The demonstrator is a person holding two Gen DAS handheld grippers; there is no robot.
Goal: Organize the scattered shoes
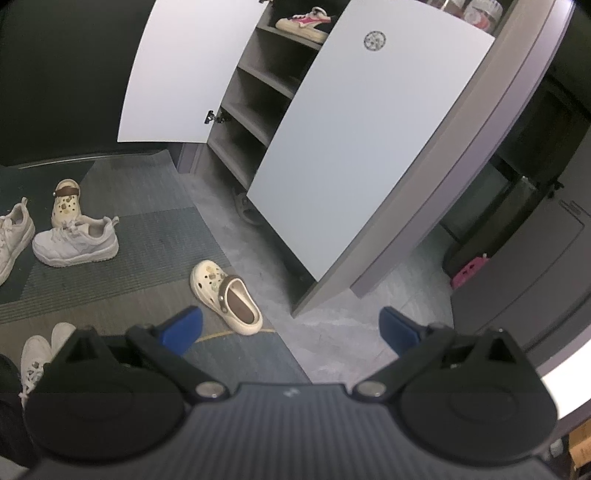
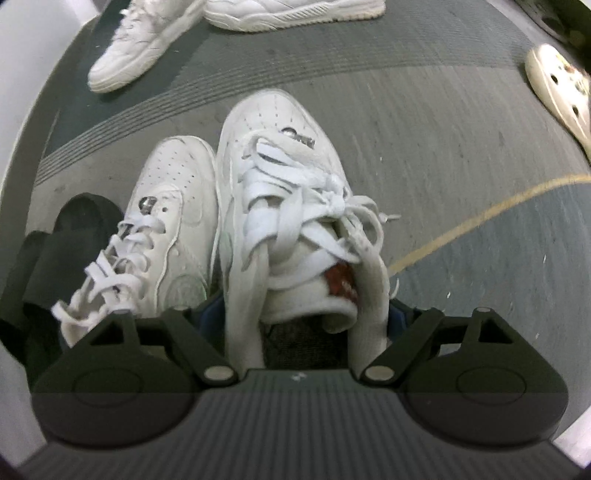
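Note:
In the right wrist view my right gripper (image 2: 303, 314) is shut on the heel collar of a white lace-up sneaker (image 2: 280, 166), its toe pointing away. Its mate (image 2: 173, 206) lies close beside it on the left. In the left wrist view my left gripper (image 1: 291, 328) hangs open and empty above the floor. A cream clog (image 1: 225, 295) lies just beyond its left blue fingertip (image 1: 184, 328). A second cream clog (image 1: 66, 201) and a white sneaker (image 1: 75, 240) sit farther left on the carpet. The open shoe cabinet (image 1: 258, 99) holds a pink sneaker (image 1: 304, 22) on an upper shelf.
Two white cabinet doors (image 1: 354, 147) stand open; a dark shoe (image 1: 245, 210) peeks from under the right one. More white sneakers (image 2: 140, 44) lie ahead of the right gripper, and a clog (image 2: 565, 92) at its right. A black item (image 2: 74, 236) lies left of the sneaker pair.

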